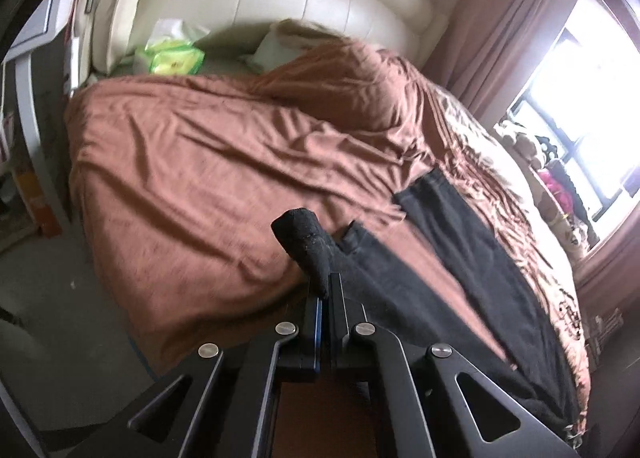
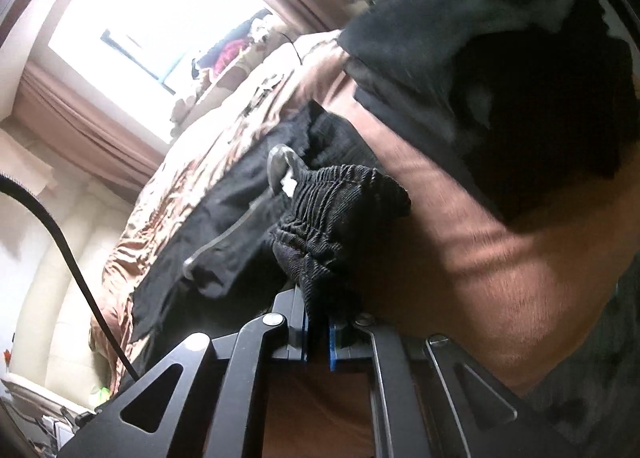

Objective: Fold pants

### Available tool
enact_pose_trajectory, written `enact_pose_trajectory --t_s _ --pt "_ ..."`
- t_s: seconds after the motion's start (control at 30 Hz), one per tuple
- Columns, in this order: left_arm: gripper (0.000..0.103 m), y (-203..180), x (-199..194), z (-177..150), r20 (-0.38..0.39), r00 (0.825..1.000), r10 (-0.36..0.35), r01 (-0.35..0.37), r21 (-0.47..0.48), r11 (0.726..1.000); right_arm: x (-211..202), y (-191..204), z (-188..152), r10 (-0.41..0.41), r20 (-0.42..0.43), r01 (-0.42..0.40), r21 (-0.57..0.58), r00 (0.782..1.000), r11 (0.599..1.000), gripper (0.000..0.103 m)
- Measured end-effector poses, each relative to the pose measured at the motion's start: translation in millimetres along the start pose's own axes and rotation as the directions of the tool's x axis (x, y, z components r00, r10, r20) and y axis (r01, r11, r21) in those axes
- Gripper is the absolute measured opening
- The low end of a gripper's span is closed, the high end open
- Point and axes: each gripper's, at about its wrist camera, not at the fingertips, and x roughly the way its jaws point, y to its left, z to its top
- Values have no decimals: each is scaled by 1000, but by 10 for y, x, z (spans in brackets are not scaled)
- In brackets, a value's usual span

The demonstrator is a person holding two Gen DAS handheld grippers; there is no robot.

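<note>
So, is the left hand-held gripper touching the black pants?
Touching. The left wrist view shows the left hand-held gripper shut on a bunched edge of the black pants, with the cloth sticking out from between its fingers.

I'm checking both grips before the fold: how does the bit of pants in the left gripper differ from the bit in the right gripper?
The left gripper pinches a smooth, rounded corner of the black pants, sticking up as a small stub. The right gripper clamps a ribbed, gathered band, probably the elastic waist, bunched into a bigger wad. Beyond the left grip the cloth lies flat on the brown bedspread; beyond the right it is crumpled. Both are shut on the same black garment.
</note>
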Motion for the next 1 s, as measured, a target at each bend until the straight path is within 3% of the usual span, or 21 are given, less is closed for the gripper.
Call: enact_pose_trajectory --t_s 0.47,1.0 --pt "2 -822 72 778 91 994 -68 61 77 995 -99 466 430 23 83 -22 -15 996 1000 2" --pt "2 -1719 842 1405 71 995 -72 63 116 991 578 982 1048 -29 98 30 -8 995 1000 2"
